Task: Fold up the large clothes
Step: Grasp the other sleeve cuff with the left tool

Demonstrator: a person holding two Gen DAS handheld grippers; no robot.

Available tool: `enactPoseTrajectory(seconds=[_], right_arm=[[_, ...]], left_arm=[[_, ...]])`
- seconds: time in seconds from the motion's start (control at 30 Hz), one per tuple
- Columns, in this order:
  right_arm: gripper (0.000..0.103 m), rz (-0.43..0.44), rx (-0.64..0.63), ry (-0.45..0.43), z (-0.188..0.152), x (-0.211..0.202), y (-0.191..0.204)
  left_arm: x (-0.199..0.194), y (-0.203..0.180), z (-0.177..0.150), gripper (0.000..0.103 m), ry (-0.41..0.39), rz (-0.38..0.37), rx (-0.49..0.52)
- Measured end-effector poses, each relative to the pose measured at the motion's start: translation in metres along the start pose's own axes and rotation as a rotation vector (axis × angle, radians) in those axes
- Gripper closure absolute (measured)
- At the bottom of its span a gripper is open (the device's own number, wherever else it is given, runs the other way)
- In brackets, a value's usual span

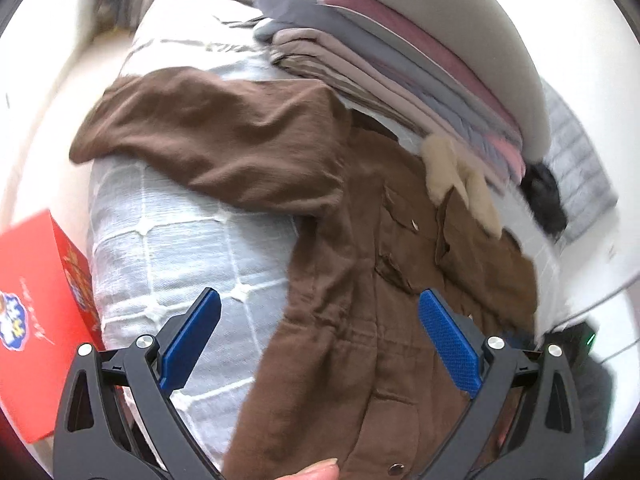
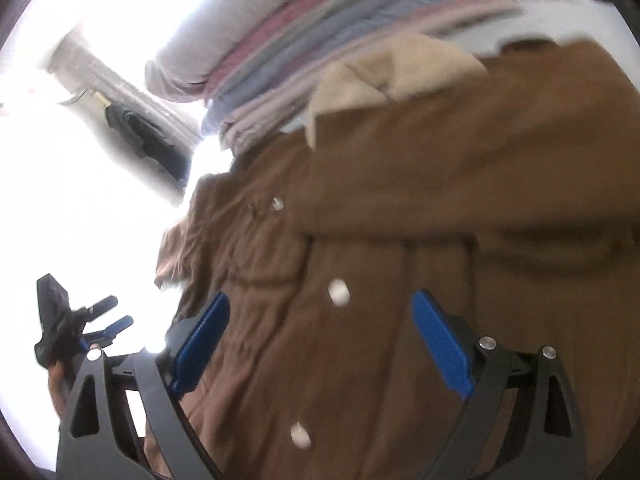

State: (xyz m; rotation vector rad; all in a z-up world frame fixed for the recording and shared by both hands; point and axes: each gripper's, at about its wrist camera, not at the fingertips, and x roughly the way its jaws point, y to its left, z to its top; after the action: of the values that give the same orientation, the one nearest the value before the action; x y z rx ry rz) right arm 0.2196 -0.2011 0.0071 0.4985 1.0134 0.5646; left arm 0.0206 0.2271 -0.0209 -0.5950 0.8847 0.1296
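A large brown coat (image 1: 360, 264) with a cream fleece collar (image 1: 460, 176) lies spread on a pale blue quilted bed cover (image 1: 168, 248). One sleeve (image 1: 208, 136) stretches out to the left across the cover. My left gripper (image 1: 320, 312) is open and empty, just above the coat's left edge. In the right wrist view the coat (image 2: 420, 220) fills the frame, with snap buttons (image 2: 338, 292) down its front and the collar (image 2: 384, 76) at the top. My right gripper (image 2: 320, 320) is open and empty over the coat's front. The left gripper also shows in the right wrist view (image 2: 108, 316), at the lower left.
A stack of folded bedding (image 1: 400, 52) in grey, pink and beige lies beyond the collar, also seen in the right wrist view (image 2: 320, 40). A red box (image 1: 36, 320) stands left of the bed. A black item (image 1: 544, 200) lies at right. Dark clothes (image 2: 140, 136) hang far off.
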Motion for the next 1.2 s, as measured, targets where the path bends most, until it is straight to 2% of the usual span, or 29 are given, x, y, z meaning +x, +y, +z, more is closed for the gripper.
enactPoseTrajectory(seconds=[0.1,0.2,0.23,0.3,0.43,0.57,0.63,0.73,0.87,0.97,1.1,1.13,1.17,1.2], right_arm=[[0.014,0.033,0.04,-0.027,-0.002,-0.011,-0.001],[0.014,0.079,0.042,-0.064,-0.005,-0.022,0.008],[0.014,0.086,0.033,-0.068,-0.007,-0.024,0.012],[0.014,0.089,0.02,-0.066,-0.009,-0.023,0.018],[0.014,0.077,0.002,-0.037,-0.011,-0.012,0.022],[0.014,0.061,-0.006,-0.017,-0.013,-0.005,0.02],[0.014,0.055,-0.005,-0.01,-0.013,-0.001,0.019],[0.014,0.042,-0.011,0.007,-0.015,0.005,0.017],[0.014,0.03,-0.024,0.021,-0.017,0.01,0.019],[0.014,0.024,-0.041,0.024,-0.018,0.011,0.022],[0.014,0.026,-0.045,0.03,-0.019,0.012,0.023],[0.014,0.026,-0.045,0.03,-0.019,0.012,0.022],[0.014,0.026,-0.044,0.029,-0.019,0.012,0.022],[0.014,0.026,-0.043,0.027,-0.019,0.012,0.022]], left_arm=[[-0.001,0.037,0.017,0.007,-0.006,0.022,-0.071],[0.009,0.094,0.04,0.007,0.031,-0.079,-0.229],[0.015,0.119,0.046,0.007,0.043,-0.145,-0.324],[0.021,0.164,0.055,0.007,0.019,-0.233,-0.494],[0.034,0.214,0.071,0.007,-0.025,-0.234,-0.595],[0.062,0.272,0.066,0.007,-0.047,-0.329,-0.835],[0.073,0.288,0.065,0.007,-0.072,-0.358,-0.9],[0.086,0.302,0.068,0.007,-0.109,-0.446,-0.957],[0.101,0.309,0.076,0.007,-0.109,-0.503,-0.967],[0.101,0.318,0.078,0.007,-0.159,-0.508,-0.999],[0.097,0.323,0.081,0.008,-0.2,-0.468,-0.984],[0.099,0.324,0.083,0.012,-0.196,-0.464,-0.98],[0.102,0.324,0.084,0.033,-0.184,-0.458,-0.978],[0.102,0.323,0.083,0.042,-0.168,-0.447,-0.978]])
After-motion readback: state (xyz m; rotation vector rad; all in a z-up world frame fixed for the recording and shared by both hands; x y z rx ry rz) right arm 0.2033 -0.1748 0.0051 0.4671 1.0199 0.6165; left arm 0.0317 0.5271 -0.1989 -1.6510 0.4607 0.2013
